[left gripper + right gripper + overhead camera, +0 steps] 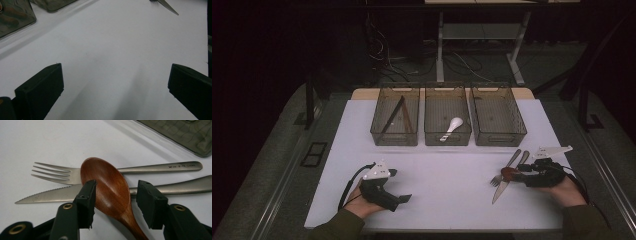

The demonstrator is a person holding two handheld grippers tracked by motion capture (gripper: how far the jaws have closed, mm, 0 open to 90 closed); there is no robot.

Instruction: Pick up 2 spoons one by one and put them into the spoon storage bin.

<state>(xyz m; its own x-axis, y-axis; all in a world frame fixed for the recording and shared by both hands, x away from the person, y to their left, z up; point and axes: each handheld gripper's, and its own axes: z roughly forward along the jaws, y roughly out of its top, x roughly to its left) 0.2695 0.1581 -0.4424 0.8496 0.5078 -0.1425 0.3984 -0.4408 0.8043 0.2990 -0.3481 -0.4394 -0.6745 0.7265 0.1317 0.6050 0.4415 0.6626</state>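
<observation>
One wooden spoon (110, 187), reddish-brown and glossy, lies bowl-up across a steel fork (75, 173) and a serrated knife (55, 195) at the centre of the right gripper view. Its long axis runs from the bowl at upper left of centre down to the handle at the bottom edge, right of centre. The right gripper (116, 197) straddles the bowl: the left jaw touches the bowl's edge, the right jaw stands just clear of it, so the tongs are part open around the spoon and not yet clamped. In the high view the spoon (508, 173) sits at lower right of the white table (437, 200), just left of that gripper. The left gripper (115, 82) rests wide open over bare table at lower left.
</observation>
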